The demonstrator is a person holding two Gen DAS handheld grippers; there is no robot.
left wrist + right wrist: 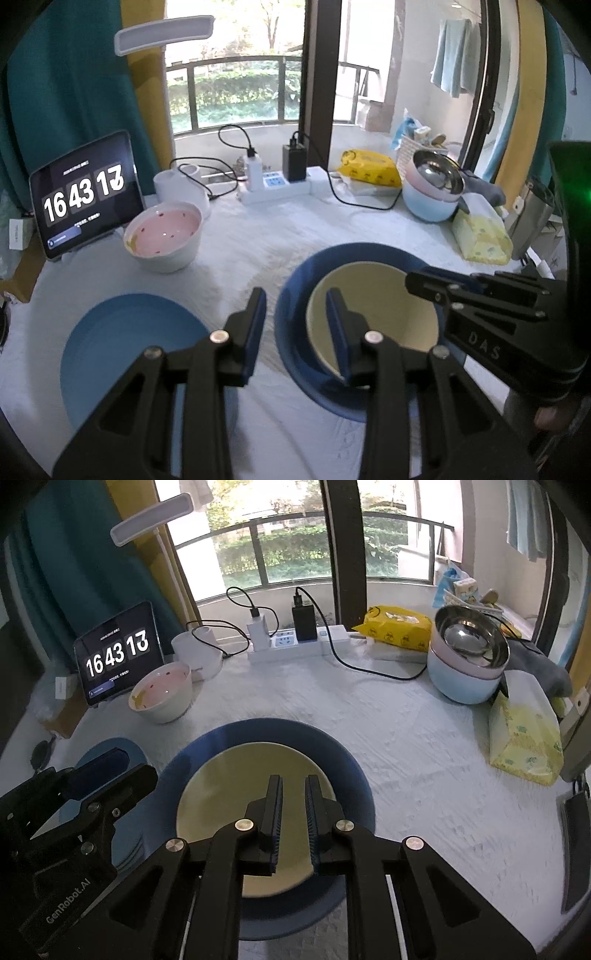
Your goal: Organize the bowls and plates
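Cream plate (236,797) lying inside dark blue plate (343,768) at the near middle of the tabletop (424,746), covered in white cloth. Lighter blue plate (122,343) flat to the left of the pair, just beside it. Left tongs (295,328) hovering over the gap between the two blue plates, jaws moderately apart, nothing between them; right finger (338,332) over the near rim of the cream plate. Right tongs (293,816) poised above the cream plate, jaws narrow with only a slim gap, gripping nothing visible.

Further back on the left, white bowl with pink inside (164,236), just in front of a tablet showing a clock (85,192). Behind, white cup (181,184), power strip with chargers and black cables (273,184). On the right, stacked bowls (469,657), steel one on top, pale pink and light blue below. Yellow packet (399,627) behind, tissue pack (524,738) near the right edge. White lamp head (151,518) overhead at the left. Open cloth between the plates and either bowl.
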